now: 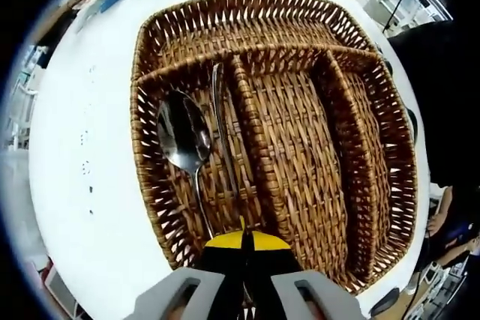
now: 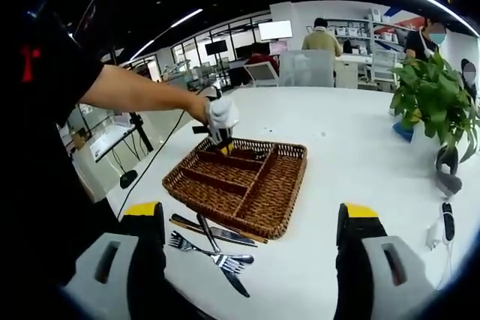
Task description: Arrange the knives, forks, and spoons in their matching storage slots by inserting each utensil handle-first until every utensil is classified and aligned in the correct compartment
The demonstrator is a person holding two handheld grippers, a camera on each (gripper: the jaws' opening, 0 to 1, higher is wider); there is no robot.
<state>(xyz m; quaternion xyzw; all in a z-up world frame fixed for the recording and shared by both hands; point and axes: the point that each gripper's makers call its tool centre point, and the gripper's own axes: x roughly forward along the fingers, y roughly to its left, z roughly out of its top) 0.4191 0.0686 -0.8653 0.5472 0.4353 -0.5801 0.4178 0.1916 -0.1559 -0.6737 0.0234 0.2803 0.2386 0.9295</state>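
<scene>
A brown wicker cutlery tray (image 1: 142,58) has three long compartments and a cross slot. A steel spoon (image 1: 184,136) lies in the left compartment. Beside it a slim steel utensil (image 1: 219,110) runs down into my left gripper (image 1: 244,239), whose yellow-tipped jaws are shut on its near end. In the right gripper view the tray (image 2: 281,215) sits mid-table, and a gloved hand holds the left gripper (image 2: 221,127) over its far end. Loose knives and forks (image 2: 214,249) lie on the table before the tray. My right gripper (image 2: 251,213) stands open and holds nothing.
The white table (image 2: 352,148) is wide around the tray. A potted plant (image 2: 433,99) stands at the right edge, with a black object (image 2: 448,162) and a cable below it. A person's arm (image 2: 135,91) reaches in from the left. People and desks stand far behind.
</scene>
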